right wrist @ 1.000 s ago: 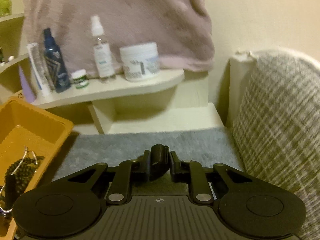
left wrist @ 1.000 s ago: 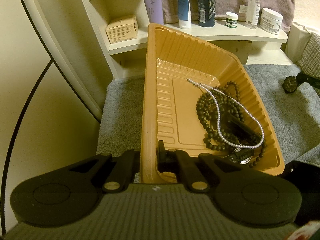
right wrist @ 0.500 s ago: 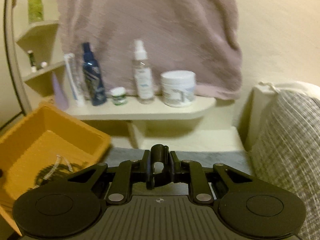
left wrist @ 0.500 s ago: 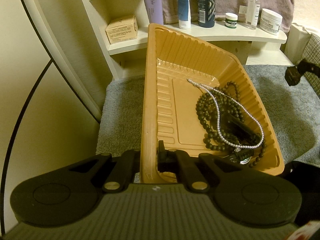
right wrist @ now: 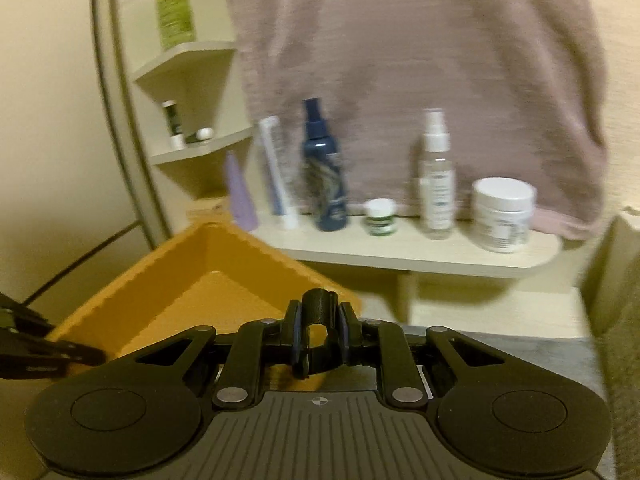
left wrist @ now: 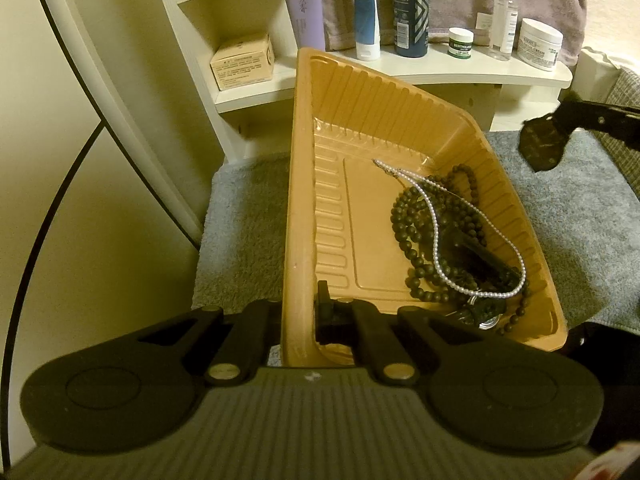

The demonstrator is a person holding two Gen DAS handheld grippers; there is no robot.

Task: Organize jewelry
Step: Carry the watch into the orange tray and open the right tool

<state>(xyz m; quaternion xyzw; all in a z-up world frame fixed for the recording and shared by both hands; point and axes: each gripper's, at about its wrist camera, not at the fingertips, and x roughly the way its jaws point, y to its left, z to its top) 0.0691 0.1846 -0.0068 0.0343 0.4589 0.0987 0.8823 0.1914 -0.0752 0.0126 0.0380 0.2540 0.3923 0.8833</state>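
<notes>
Your left gripper [left wrist: 298, 316] is clamped on the near wall of the orange tray [left wrist: 298, 168], which sits tilted over the grey mat [left wrist: 240, 232]. In it lie dark beads [left wrist: 404, 232] and a pearl strand [left wrist: 436, 256]. Your right gripper [right wrist: 319, 322] pinches a black ring [right wrist: 319, 304], held beside the tray.
</notes>
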